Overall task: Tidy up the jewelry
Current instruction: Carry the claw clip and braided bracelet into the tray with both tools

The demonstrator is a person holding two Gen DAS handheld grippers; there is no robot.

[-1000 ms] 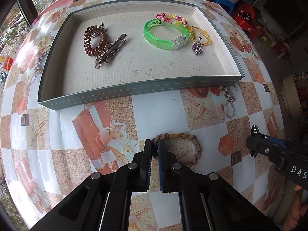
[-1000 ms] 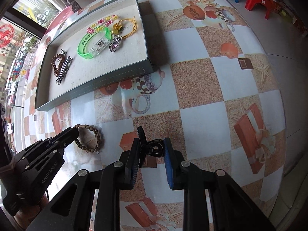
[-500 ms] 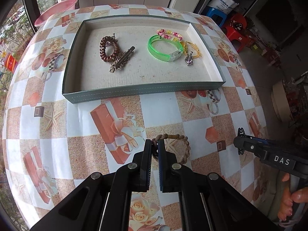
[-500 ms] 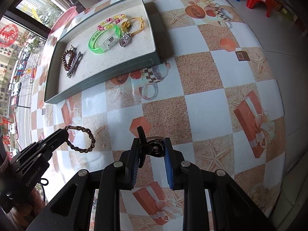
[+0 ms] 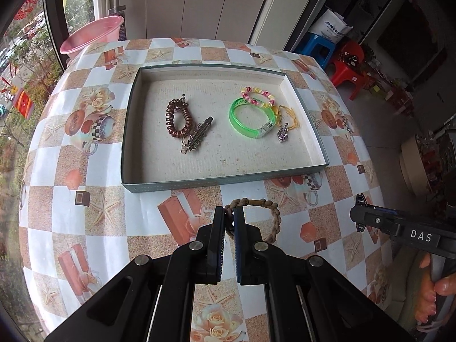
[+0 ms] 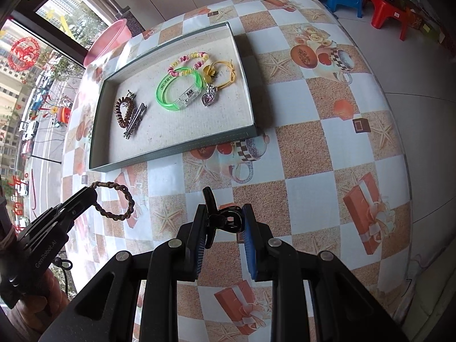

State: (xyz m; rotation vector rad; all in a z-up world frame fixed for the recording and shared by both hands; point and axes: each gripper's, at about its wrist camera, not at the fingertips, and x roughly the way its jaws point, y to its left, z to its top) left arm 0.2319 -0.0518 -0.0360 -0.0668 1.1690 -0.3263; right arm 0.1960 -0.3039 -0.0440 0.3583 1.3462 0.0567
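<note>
Above table (image 5: 336,154), braided bracelet (image 5: 268,213) risen higher, left hand-held gripper (image 5: 229,222) clamping it.

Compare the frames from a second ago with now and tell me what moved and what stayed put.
Both hand-held grippers rose away from the table. The left hand-held gripper lifted the braided bracelet off the tablecloth; it now hangs in the air. The right hand-held gripper carried the black hair claw up too. Both grips stayed shut. The tray and the jewelry inside it did not shift.
</note>
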